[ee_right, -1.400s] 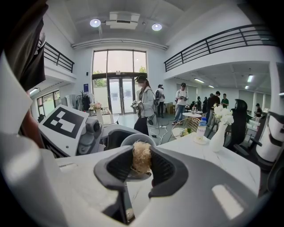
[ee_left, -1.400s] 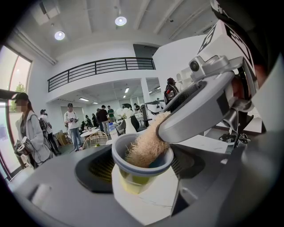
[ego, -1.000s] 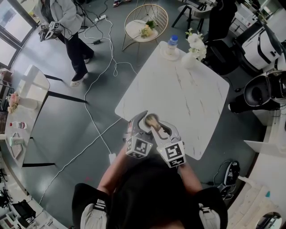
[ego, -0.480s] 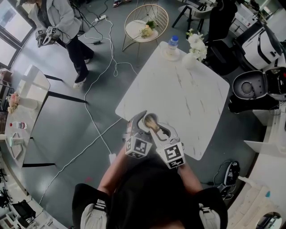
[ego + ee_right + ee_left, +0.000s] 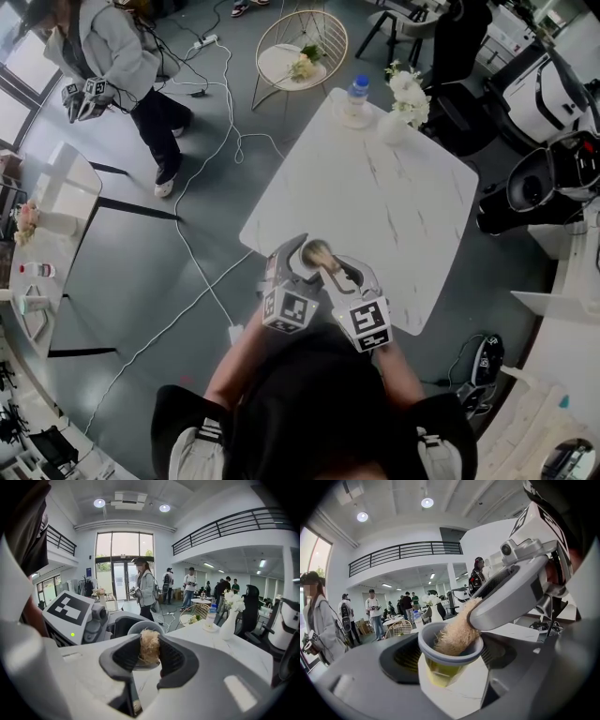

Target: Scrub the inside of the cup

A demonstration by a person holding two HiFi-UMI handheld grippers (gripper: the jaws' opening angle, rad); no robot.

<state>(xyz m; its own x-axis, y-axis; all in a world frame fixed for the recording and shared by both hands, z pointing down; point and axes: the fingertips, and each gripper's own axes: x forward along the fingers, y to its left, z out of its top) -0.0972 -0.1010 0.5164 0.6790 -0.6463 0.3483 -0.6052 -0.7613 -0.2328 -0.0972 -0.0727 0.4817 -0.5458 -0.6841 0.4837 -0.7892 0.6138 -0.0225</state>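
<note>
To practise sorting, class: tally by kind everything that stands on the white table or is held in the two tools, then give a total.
Bottle: 1
Saucer under the bottle: 1
Vase of flowers: 1
Cup: 1
Brush: 1
Total: 5

No word, brand or number is readable: the left marker cube and the right marker cube carry only black-and-white square patterns, and the bottle label and the blue sign beside the glass door are too small to read.
</note>
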